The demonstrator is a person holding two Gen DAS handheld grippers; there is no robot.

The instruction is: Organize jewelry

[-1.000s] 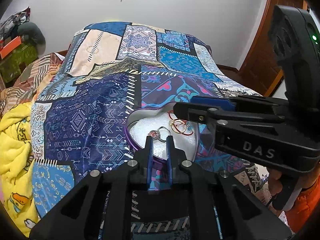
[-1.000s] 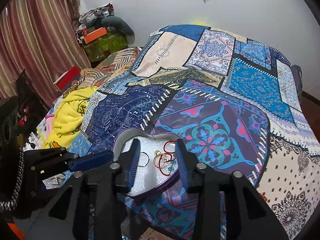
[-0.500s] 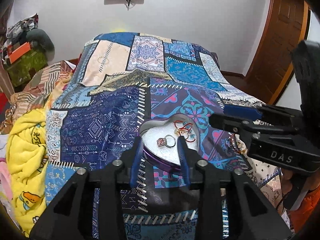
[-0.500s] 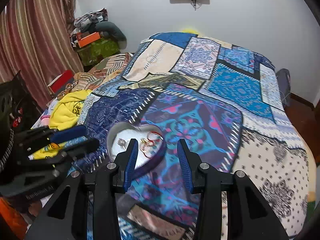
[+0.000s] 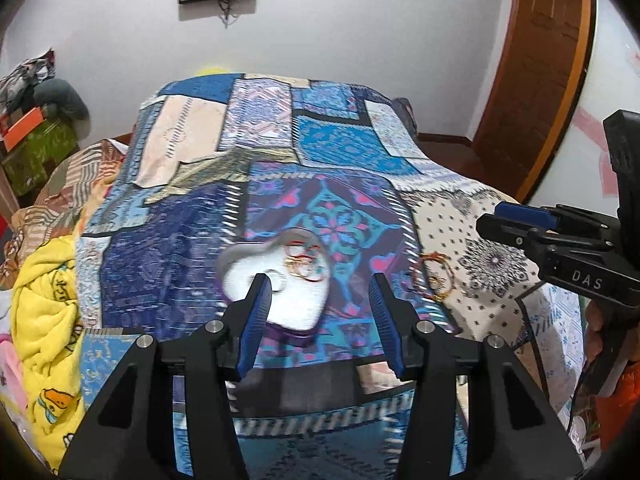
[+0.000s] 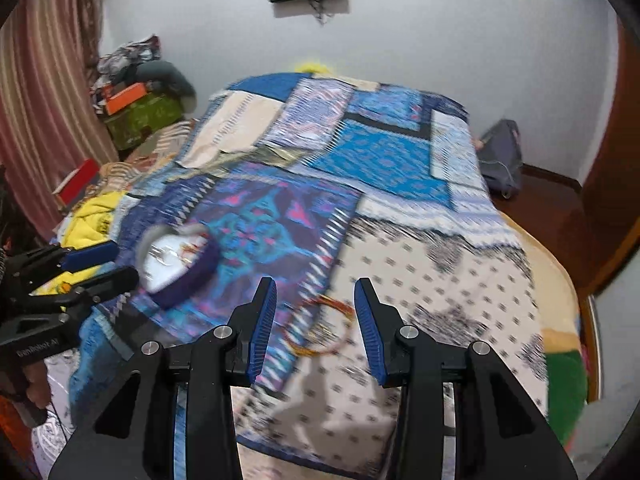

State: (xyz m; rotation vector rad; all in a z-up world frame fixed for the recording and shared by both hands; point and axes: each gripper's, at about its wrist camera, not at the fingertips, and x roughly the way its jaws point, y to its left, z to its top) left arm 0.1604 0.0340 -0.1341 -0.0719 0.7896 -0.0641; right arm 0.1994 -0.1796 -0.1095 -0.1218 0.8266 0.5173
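A heart-shaped tin (image 5: 280, 312) with a purple wall and a white lining is sitting on the patchwork bedspread (image 5: 188, 248), near the foot of the bed. Inside it, a silver ring (image 5: 277, 280) is lying just beside a tangle of gold and red bangles (image 5: 304, 266); motion blur is hiding finer detail. Outside the tin, to its right, a loose bunch of red-gold bangles (image 6: 320, 326) is lying on the cream dotted patch of the spread. The left gripper (image 5: 318, 322) is hanging over the tin's near edge with its 2 blue-padded fingers spread wide and gripping nothing. The right gripper (image 6: 316, 330) is hovering above the loose bangles, its jaws likewise parted and empty. A yellow blanket (image 5: 44, 320) is bunching up at the bed's left side.
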